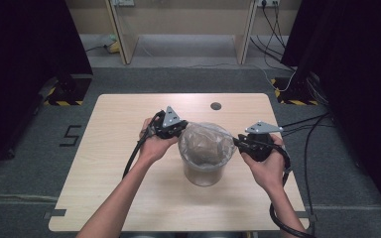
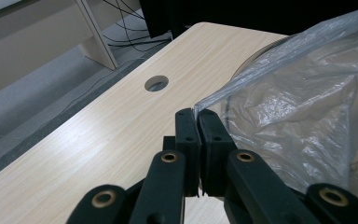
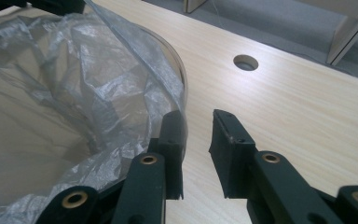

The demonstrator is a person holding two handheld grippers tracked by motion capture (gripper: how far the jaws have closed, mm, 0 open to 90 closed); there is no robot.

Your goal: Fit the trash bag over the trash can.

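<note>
Jaws: L gripper [image 2: 196, 116] pinching plastic bag [image 2: 303, 93]; R gripper [image 3: 196, 122] apart, no writing readable

Your forearms bare, no sleeves. Left gripper [image 1: 180, 130] and right gripper [image 1: 239, 143]: black bodies, grey three-cornered plates on top, thick black cables trailing toward lower frame. Jaws black, brass-coloured rivets at joints.

We count one clear bin [image 1: 203, 171], one plastic bag [image 1: 206, 141] lining it, two grippers, left gripper [image 1: 182, 128] and right gripper [image 1: 238, 142], and one desk [image 1: 119, 163] with one round hole [image 1: 216, 106].
</note>
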